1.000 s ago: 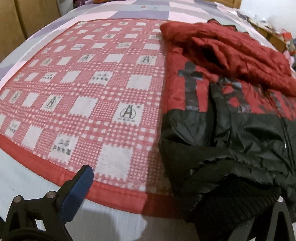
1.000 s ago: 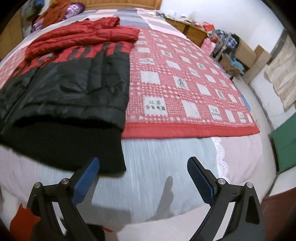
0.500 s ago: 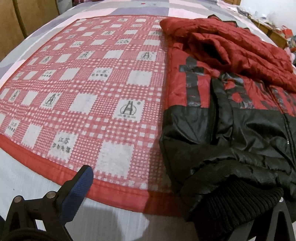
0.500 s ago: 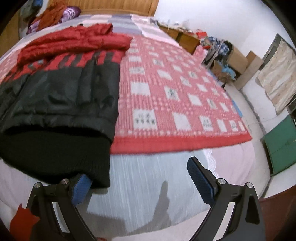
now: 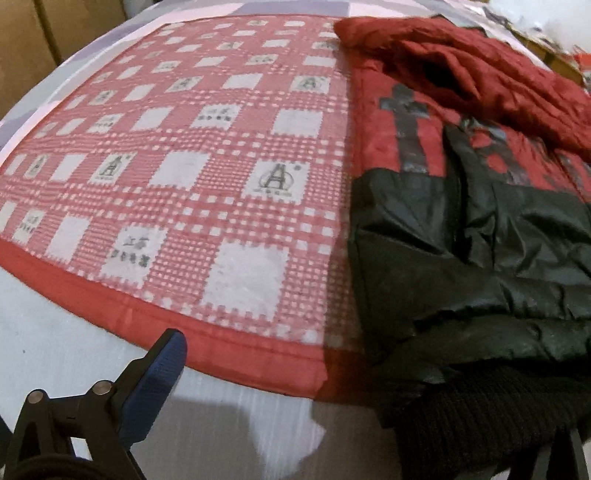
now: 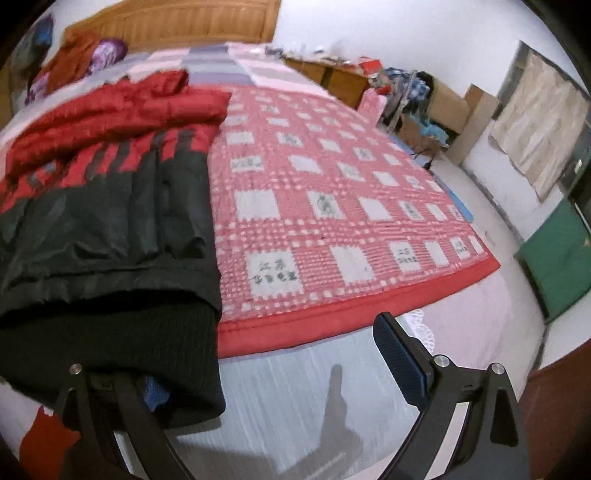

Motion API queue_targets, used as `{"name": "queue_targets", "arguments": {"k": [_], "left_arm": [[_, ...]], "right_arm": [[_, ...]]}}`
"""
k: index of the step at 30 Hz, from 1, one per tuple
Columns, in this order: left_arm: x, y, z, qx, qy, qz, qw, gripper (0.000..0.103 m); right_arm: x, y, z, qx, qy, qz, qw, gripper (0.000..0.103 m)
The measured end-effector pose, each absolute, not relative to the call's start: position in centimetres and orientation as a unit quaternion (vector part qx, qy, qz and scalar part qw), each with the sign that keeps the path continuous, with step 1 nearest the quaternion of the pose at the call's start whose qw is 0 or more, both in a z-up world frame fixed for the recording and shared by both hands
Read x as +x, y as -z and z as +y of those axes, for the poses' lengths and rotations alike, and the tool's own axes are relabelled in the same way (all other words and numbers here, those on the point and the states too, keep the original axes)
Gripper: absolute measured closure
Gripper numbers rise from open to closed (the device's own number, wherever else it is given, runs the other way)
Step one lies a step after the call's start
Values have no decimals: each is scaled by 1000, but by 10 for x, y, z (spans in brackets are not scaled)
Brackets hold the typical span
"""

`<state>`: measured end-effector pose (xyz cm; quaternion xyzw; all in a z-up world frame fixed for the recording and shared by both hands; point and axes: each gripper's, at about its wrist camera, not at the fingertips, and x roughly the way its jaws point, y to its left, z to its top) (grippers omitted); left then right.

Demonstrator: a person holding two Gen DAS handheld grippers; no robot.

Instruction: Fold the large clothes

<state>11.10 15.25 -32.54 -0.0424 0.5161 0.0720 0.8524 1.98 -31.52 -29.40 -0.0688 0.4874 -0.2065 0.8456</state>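
A padded jacket [image 5: 461,236], red on top and black below, lies on the bed with its black knit hem [image 5: 480,413] nearest me. In the left wrist view my left gripper [image 5: 369,402] is closing, and the hem's left corner lies between its jaws, covering the right finger. In the right wrist view the jacket [image 6: 103,221] fills the left side. My right gripper [image 6: 269,365] is closing too. The hem's right corner [image 6: 147,343] lies over its left finger, and its right pad [image 6: 399,358] stands clear of the cloth. No pad presses on the cloth.
A red checked blanket [image 5: 207,177] covers the bed over a pale sheet [image 6: 295,391]. The wooden headboard [image 6: 192,22] and a pile of clothes [image 6: 81,59] are at the far end. Boxes and clutter [image 6: 417,99] and a green board [image 6: 557,258] are beside the bed.
My right gripper has moved left, so the knit hem now covers its left finger. Both pairs of jaws have narrowed a little. The left view has shifted only slightly towards the jacket.
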Motion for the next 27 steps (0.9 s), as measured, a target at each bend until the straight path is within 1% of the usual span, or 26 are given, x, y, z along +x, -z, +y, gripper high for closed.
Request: {"name": "queue_targets", "arguments": {"k": [1, 2, 3, 4, 5, 6, 7, 8, 9, 10, 11, 12, 14, 17, 27], "left_arm": [[112, 326, 150, -39, -65, 518, 852, 13], [114, 327, 146, -39, -53, 521, 851, 19], [117, 328, 142, -39, -39, 523, 850, 24], [119, 328, 139, -40, -29, 526, 849, 26], [122, 329, 135, -38, -19, 528, 848, 32], [125, 329, 131, -32, -9, 529, 848, 33], [128, 330, 129, -29, 1, 529, 848, 38], [130, 330, 126, -29, 15, 531, 847, 47], [134, 331, 121, -22, 35, 533, 845, 58], [135, 330, 119, -16, 44, 532, 845, 66], [136, 329, 117, -9, 51, 531, 846, 77], [137, 327, 122, -9, 43, 531, 846, 84], [135, 325, 134, -44, 36, 534, 843, 85], [131, 319, 137, -53, 37, 536, 842, 86], [103, 292, 122, 9, 54, 544, 837, 87]], "right_arm": [[21, 297, -311, -66, 190, 495, 845, 28], [26, 303, -305, -54, 160, 510, 843, 33], [30, 308, -300, -50, 141, 522, 840, 40], [33, 313, -297, -51, 128, 530, 837, 46], [37, 316, -295, -45, 122, 532, 836, 46], [38, 317, -298, -36, 122, 531, 838, 46], [40, 317, -302, -20, 121, 531, 839, 47], [43, 318, -305, -10, 118, 533, 838, 49], [45, 318, -306, -4, 111, 534, 838, 59], [47, 318, -307, 2, 99, 536, 838, 73], [48, 317, -305, 0, 90, 537, 839, 76], [48, 314, -306, -3, 92, 535, 840, 80], [46, 307, -318, 28, 88, 532, 842, 83], [39, 296, -313, 23, 79, 529, 845, 85], [21, 262, -313, 16, 63, 525, 849, 87]]}}
